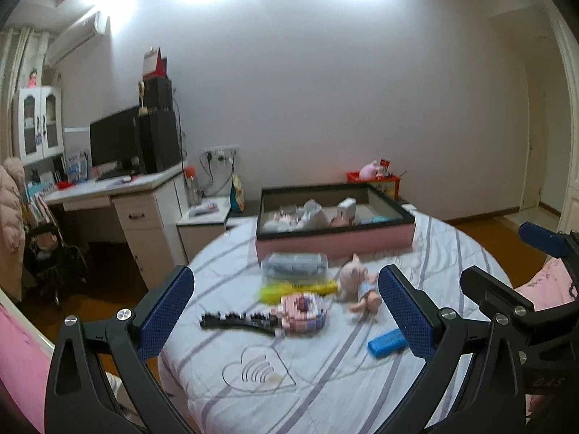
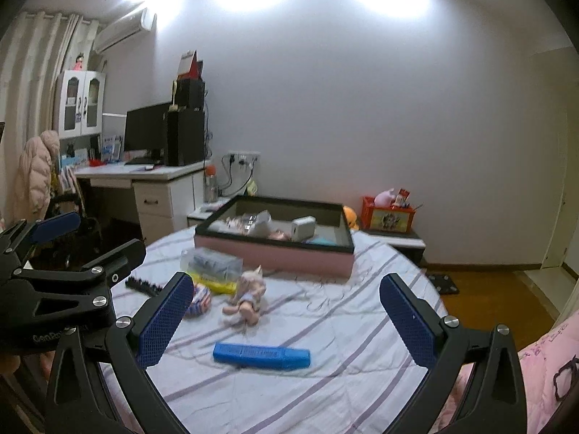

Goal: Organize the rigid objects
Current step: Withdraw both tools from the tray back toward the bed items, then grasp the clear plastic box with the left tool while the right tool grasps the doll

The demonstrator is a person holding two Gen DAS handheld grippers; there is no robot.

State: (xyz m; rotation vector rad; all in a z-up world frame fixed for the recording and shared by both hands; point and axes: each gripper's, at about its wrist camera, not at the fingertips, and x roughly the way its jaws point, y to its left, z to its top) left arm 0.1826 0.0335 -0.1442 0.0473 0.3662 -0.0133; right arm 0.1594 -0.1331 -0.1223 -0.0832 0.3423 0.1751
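Observation:
On the striped bed lie a blue bar [image 2: 261,355], a small doll [image 2: 248,294], a pink block toy [image 1: 302,311] with a black toothed strip [image 1: 237,320], a yellow item [image 1: 295,288] and a clear plastic case [image 1: 294,266]. The blue bar also shows in the left wrist view [image 1: 387,341]. A pink box with a black rim [image 1: 334,233] sits behind them and holds several items. My left gripper [image 1: 286,318] is open above the block toy. My right gripper [image 2: 286,320] is open above the blue bar. Both are empty.
A white desk with a monitor [image 2: 146,141] stands at the left. A nightstand [image 1: 202,217] sits beside the bed. A red crate [image 2: 387,214] stands at the back right. A pink pillow [image 2: 542,369] lies at the right bed edge. Wood floor [image 2: 499,293] surrounds the bed.

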